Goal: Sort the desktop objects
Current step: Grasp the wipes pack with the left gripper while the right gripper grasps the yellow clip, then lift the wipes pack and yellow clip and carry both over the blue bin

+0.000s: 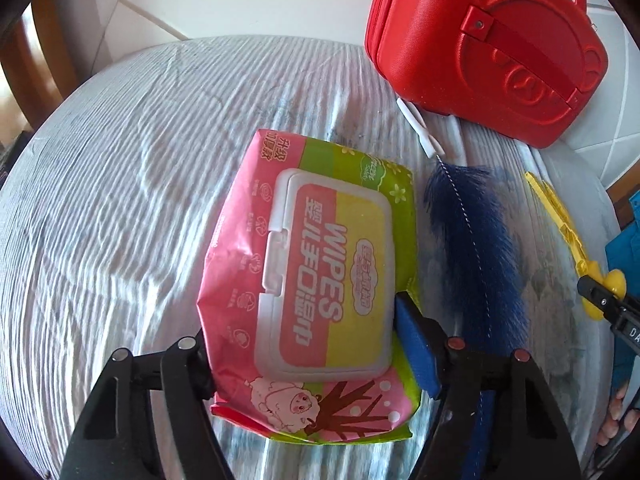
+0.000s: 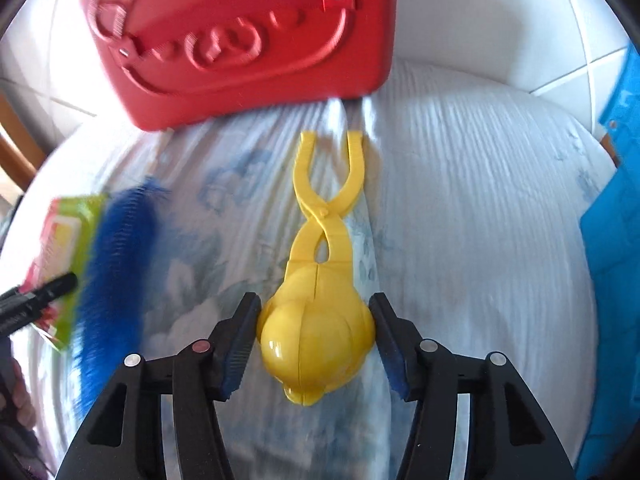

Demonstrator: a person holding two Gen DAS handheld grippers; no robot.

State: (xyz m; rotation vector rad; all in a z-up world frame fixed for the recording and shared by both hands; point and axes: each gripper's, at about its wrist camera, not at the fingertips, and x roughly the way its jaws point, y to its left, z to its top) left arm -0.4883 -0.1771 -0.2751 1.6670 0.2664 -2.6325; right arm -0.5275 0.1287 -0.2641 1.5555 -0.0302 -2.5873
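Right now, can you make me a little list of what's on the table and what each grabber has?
table cover: wrinkly white cloth
left gripper: squeezing the pack of wipes
right gripper: closed around the round end of the yellow clamp toy
blue brush: lying between the wipes and the yellow toy
red case: at the far edge, behind everything

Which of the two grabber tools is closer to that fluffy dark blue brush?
The left. The left gripper is clamped on the wipes pack, with the blue brush right beside its finger. The right gripper grips the yellow clamp toy, farther from the brush.
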